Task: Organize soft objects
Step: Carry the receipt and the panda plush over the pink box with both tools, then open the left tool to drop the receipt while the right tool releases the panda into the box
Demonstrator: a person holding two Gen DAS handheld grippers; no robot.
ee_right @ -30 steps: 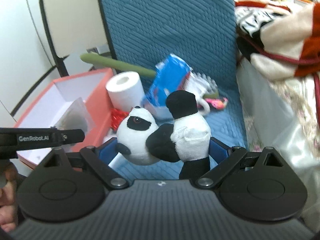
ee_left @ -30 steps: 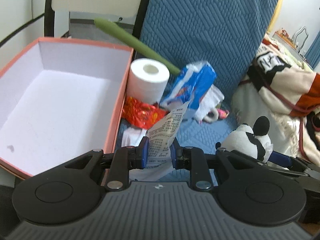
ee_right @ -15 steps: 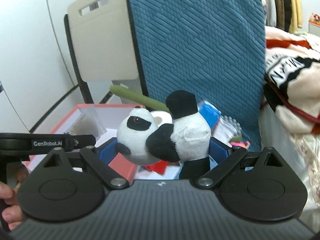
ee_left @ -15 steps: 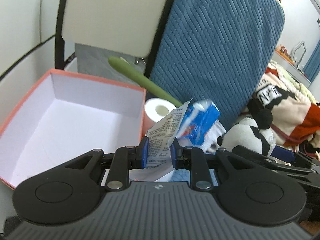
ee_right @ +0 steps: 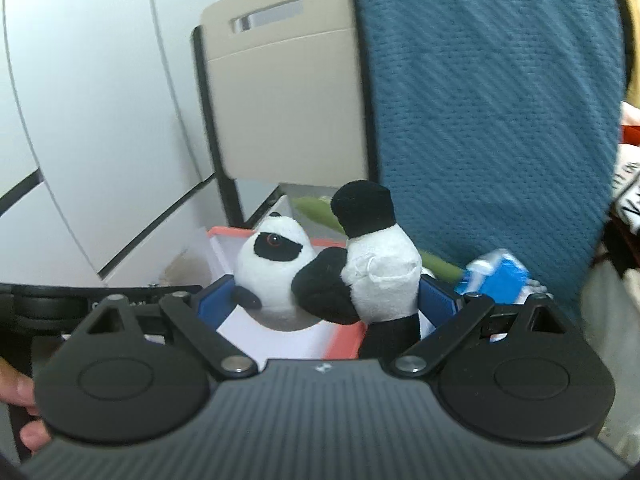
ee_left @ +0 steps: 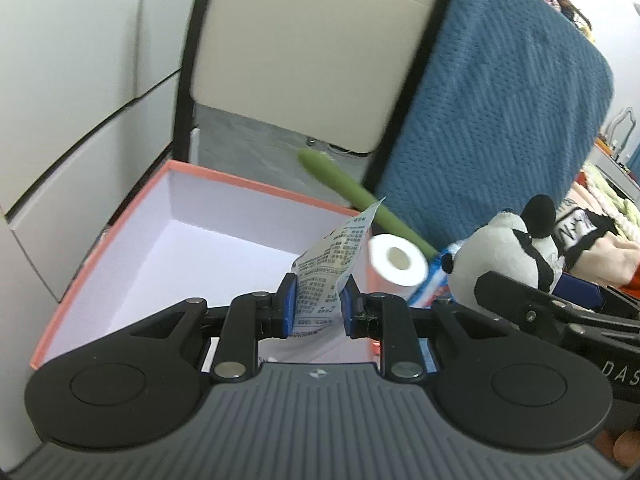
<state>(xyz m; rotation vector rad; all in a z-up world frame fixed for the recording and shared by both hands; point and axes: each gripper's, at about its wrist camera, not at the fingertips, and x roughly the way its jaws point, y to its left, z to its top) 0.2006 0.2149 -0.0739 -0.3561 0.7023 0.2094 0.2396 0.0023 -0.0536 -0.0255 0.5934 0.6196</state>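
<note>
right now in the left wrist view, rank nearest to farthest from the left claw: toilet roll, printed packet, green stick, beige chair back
1. printed packet, clamped in the left claw
2. toilet roll, just right beyond it
3. green stick, slanting behind the roll
4. beige chair back, farthest, top centre

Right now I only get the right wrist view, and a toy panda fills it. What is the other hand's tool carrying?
Observer: The left gripper has its jaws shut on a thin printed packet, in front of the orange box.
Visitor: Is anything in that box?
Observer: The part of its white floor that shows in the left wrist view is bare.
Visitor: What hides behind my panda?
Observer: A white toilet roll, standing on end just right of the box, next to the blue pack.
</note>
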